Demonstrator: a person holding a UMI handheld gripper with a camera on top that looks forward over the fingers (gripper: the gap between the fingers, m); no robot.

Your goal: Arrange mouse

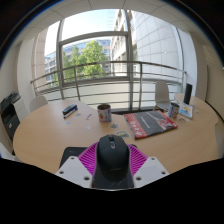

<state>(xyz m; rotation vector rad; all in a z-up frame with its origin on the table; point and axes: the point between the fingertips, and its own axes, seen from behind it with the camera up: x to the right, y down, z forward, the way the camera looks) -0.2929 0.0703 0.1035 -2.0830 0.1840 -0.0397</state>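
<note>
A black computer mouse (112,160) sits between my gripper's (112,150) two fingers, its front pointing away from me. The magenta pads (90,157) touch it on both sides with no gap showing, so the gripper is shut on it. The mouse is over the near edge of a round light wooden table (60,130). A black mouse mat (71,156) lies on the table just left of and under the left finger. The underside of the mouse is hidden, so I cannot tell whether it rests on the table.
Beyond the fingers stand a metal mug (104,112), a red magazine (150,123) to its right, a small dark object (68,110) to the left and desk items (181,107) at the far right. Windows and a railing lie behind.
</note>
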